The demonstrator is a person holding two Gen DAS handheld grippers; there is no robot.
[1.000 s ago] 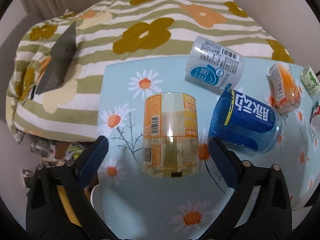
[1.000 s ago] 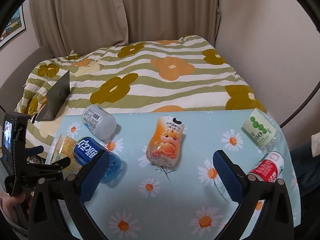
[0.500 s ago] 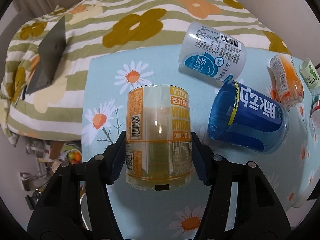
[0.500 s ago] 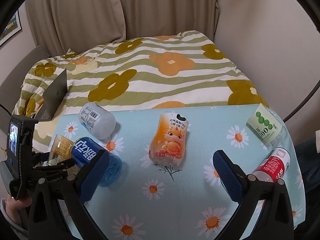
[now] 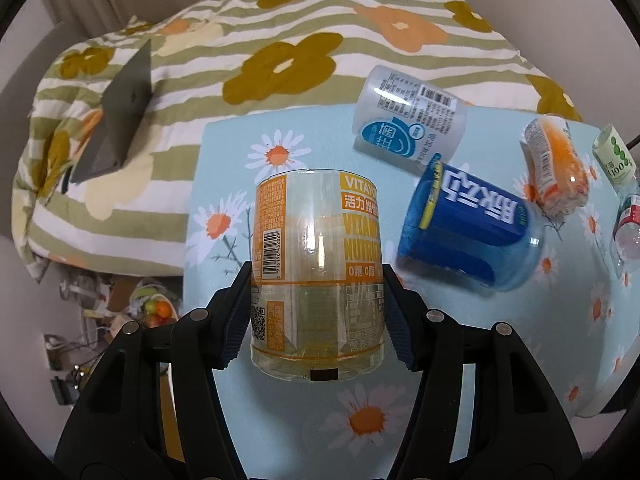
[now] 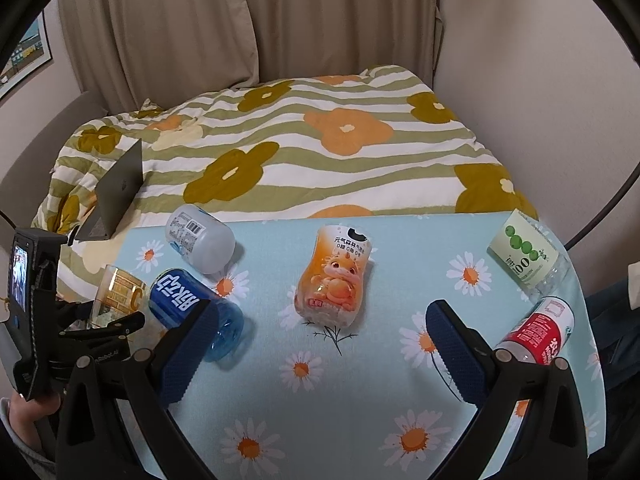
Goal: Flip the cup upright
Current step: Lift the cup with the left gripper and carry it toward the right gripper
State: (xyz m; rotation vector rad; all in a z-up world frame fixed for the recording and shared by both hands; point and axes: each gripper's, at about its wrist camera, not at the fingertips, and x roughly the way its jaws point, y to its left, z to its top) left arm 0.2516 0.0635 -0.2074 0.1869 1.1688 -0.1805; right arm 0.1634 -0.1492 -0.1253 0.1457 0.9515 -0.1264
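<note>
At the table's near-left corner: the yellow cup lies between the left gripper pads, its orange-and-clear label facing up and its far end pointing toward the bed.
Left tool state: both blue ribbed pads press the cup's 2 opposite walls close to its near end, so it is pinching the cup; from the right wrist view the cup seems tilted off the cloth, though I cannot tell if any edge touches.
Right tool state: the right gripper hangs spread wide over the middle of the table, holding nothing.
Cup handling: judged light, thin-walled clear plastic, empty; likely to flex or dent under a hard squeeze, and its glossy film could slip on rotation.
Where to hold: mid-wall, across the widest part, seems safest; the present grip near one end may let it pivot.
Which end is open: cannot tell for sure from these views.
Table: pale blue cloth printed with daisies, smooth and flat.
Neighbours: a blue cup lies on its side just beside the held one, a frosted white cup beyond it, an orange cup mid-table, and 2 more, a green cup and a red cup, at the right edge.
Risk: turning the yellow cup could knock the blue one.
</note>
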